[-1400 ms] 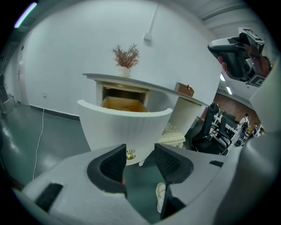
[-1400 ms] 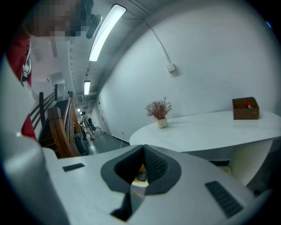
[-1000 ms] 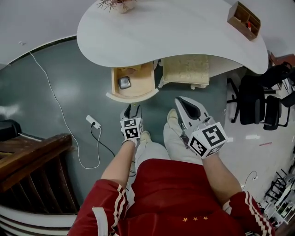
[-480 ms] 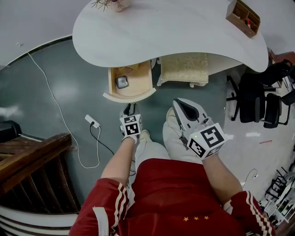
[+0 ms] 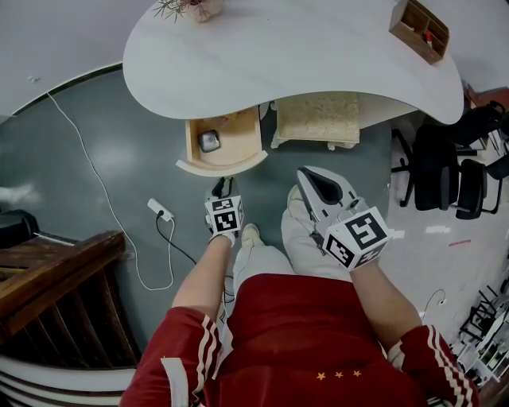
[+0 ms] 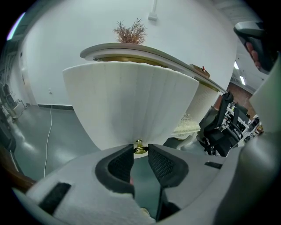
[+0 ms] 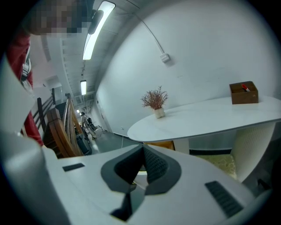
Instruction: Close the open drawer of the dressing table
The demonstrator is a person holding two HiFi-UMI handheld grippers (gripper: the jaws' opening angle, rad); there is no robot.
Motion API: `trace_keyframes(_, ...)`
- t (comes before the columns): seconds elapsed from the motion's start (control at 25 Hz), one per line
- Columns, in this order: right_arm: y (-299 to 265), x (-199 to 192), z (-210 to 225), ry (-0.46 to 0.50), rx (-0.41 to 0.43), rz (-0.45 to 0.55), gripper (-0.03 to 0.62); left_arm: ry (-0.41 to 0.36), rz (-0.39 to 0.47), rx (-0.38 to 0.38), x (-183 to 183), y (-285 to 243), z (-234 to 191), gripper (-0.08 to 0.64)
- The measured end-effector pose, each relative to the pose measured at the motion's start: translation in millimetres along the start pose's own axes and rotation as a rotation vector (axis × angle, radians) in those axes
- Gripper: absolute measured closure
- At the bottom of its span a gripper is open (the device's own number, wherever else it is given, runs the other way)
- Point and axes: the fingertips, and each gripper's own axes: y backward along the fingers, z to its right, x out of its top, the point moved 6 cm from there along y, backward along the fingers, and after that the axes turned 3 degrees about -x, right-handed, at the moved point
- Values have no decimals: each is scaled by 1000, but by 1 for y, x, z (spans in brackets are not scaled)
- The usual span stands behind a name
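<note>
A: Since a second ago the left gripper (image 5: pixel 225 189) has brought its jaws closer together, while its hand has hardly shifted. What is between them?
B: One small gold knob (image 6: pixel 139 147). The tips sit on both its sides and pinch it. It belongs to the drawer (image 5: pixel 223 165), which stands pulled out from the dressing table (image 5: pixel 302 56), directly ahead of this gripper.
A: Can you see inside the drawer?
B: From the left gripper view no, because its ribbed white front covers everything. From above, one small grey object (image 5: pixel 210 141) lies inside, too small to identify, and the drawer's back is hidden under the tabletop.
A: And the right gripper (image 7: pixel 142 150)?
B: Its jaws are pressed together with nothing in them. Ahead of it stands one cream stool (image 5: pixel 320 119), half under the table. Farther beyond are one wooden box (image 5: pixel 420 32) and one plant (image 5: pixel 191 8), which the top edge cuts off.
</note>
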Motion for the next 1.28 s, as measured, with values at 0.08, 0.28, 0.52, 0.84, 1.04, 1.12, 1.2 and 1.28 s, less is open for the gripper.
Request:
trace_keyframes(0.08, -2, -1, 3, -1, -7, -1, 588, -3, 4, -2, 5, -4, -2, 457)
trace_keyframes(0.28, -1, -8, 5, -13, -16, -4, 588, -14, 18, -7, 19, -12, -7, 457)
trace_keyframes(0.52, 2, -12, 12, -22, -33, -9, 588, -18, 24, -6, 39, -27, -12, 457)
trace_keyframes(0.84, -3, -14, 32, -27, -66, 0, 588, -65, 52, 0, 71, -49, -19, 456)
trace_keyframes(1.04, -15, -22, 53, -35, -105, -2, 588, -88, 71, -7, 86, -61, -24, 456)
trace_keyframes(1.12, -22, -26, 60, -46, -115, -5, 588, -84, 78, -8, 91, -65, -25, 456)
trace_keyframes(1.2, -30, -31, 66, -61, -120, -6, 589, -80, 84, -12, 95, -68, -26, 456)
trace_keyframes(1.28, -40, -35, 70, -65, -121, -3, 591, -94, 94, -16, 100, -72, -28, 456)
